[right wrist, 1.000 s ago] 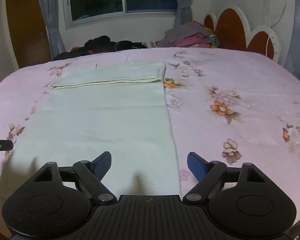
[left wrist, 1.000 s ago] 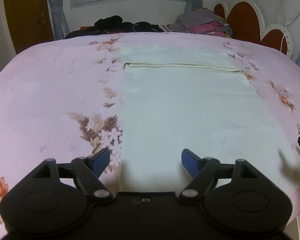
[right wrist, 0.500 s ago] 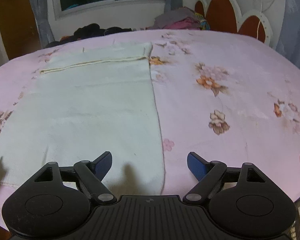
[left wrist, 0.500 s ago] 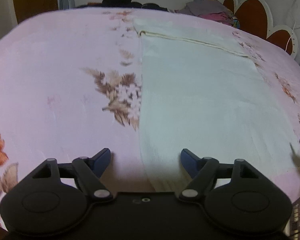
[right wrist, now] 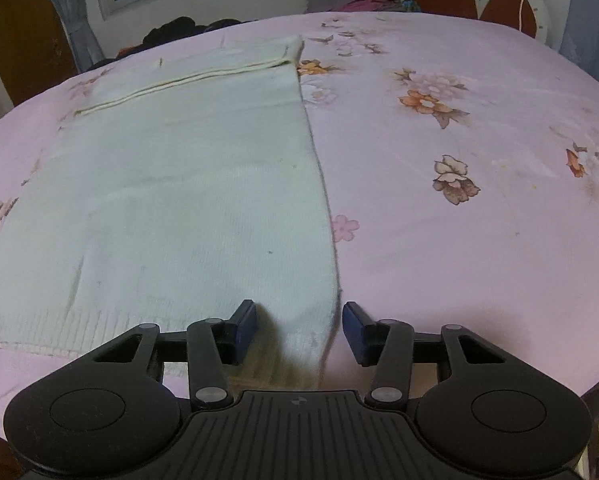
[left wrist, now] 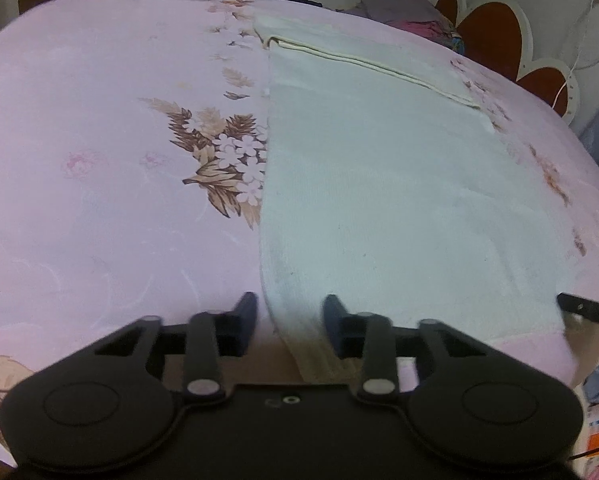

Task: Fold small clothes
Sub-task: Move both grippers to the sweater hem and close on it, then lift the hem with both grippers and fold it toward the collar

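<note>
The pale cream knitted garment lies flat on the bed's pink flower-printed sheet, its long axis running straight away from both pairs of tongs toward a folded-over band at the far end, its ribbed hem at the near edge of the bed. The left tongs straddle the hem's left corner, the garment's side edge running up between the jaws; the right tongs straddle the right corner in the same way. Both pairs are closing, cloth between the pads but the jaws visibly still apart, so neither corner is pinched yet. Each hand stands at its own corner, neither nearer than the other. Since the garment stretches forward from the tongs, the coming fold most likely carries the hem up and away along that axis toward the far band.
</note>
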Motion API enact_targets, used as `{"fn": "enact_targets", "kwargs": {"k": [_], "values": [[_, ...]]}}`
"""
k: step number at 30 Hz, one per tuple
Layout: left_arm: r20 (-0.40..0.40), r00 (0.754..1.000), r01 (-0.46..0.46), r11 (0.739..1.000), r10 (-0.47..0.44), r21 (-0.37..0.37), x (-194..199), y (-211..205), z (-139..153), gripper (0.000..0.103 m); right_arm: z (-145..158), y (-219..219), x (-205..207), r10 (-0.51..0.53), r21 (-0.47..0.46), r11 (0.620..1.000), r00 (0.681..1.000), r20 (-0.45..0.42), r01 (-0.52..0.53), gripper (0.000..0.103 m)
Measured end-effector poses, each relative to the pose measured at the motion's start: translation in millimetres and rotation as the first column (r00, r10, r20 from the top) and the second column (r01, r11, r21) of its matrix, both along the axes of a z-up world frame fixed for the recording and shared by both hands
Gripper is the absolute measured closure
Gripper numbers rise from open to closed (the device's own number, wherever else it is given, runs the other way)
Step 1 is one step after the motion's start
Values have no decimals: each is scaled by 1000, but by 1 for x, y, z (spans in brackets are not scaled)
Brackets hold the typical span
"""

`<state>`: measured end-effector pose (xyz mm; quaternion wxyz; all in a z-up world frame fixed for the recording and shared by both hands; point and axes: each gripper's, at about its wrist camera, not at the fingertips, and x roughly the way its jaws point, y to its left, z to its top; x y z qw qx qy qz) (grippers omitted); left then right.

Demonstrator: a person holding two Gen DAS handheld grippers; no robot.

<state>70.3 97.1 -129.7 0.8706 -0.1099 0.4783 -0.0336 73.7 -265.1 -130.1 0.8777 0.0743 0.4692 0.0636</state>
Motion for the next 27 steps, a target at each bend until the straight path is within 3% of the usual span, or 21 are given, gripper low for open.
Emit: {"fn": "enact_targets", "kwargs": {"k": [1,3,5,7,8,20,22,27], "values": [[-6,1000,7,1000,-7,-14,2,0,0,86,0,2,1,8,2,1000,1000,-3,-8,64],[-21,1000,21,999,-22,-42,3,-1,-2,92,1,4,2,17,-1,1000,1000,-6,-17,65],[-19,999,30,999,-31,-40,3,-3,-3,94,0,5,3,21,0,1000,1000,-10,-21,69],[-14,999,37,998,-38,-44,3,-3,-3,97,2,4,4,26,16,1000,1000,-17,-26,84],[-12,999,39,998,-40,-45,3,-2,-3,98,2,4,4,29,14,999,999,-19,-29,86],[-9,999,42,994,-43,-100,2,8,-3,100,3,4,8,33,24,999,999,-38,-32,88],[10,998,56,993,-55,-104,3,8,4,100,7,1,9,26,72,997,999,-44,-23,98],[101,992,87,991,-77,-102,17,7,34,100,29,0,16,48,111,993,999,6,-49,98]]}}
